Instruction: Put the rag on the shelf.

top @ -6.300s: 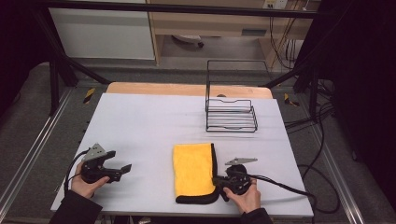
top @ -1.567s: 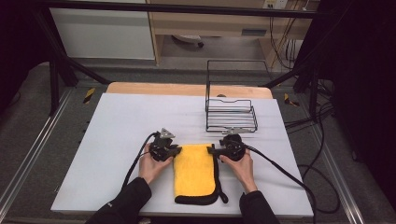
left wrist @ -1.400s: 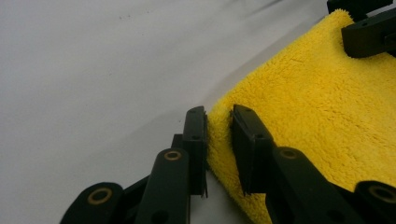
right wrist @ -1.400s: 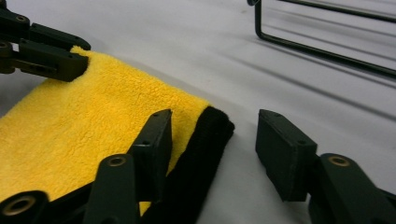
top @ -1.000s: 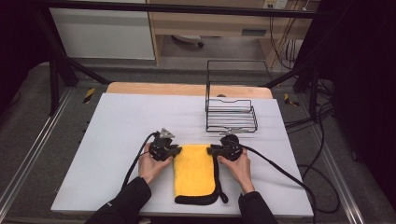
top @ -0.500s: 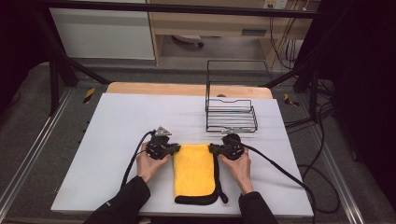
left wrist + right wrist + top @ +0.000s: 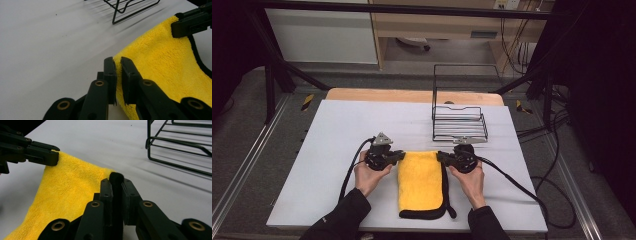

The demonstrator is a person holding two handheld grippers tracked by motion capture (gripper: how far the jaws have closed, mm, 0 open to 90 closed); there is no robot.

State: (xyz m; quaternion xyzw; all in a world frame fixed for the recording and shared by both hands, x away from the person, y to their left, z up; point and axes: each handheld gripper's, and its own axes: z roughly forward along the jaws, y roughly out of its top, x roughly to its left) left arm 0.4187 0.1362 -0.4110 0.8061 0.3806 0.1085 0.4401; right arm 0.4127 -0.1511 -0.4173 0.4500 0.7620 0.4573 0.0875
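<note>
I'm looking at two matte black handheld units: the left gripper (image 7: 400, 156) is carrying a grey three-cornered plate on top, and the right gripper (image 7: 440, 156) is too. Each is trailing a thick black cable. Close up, I'm seeing flat black jaws on linked arms, pinned with brass-ringed pivots. Both forearms are wearing dark sleeves.

Both forearms enter from the frame's bottom edge. Left gripper (image 7: 401, 156) at centre-left, jaws pinched shut, pointing right. Right gripper (image 7: 440, 156) at centre-right, clamped, pointing left, facing it.
</note>
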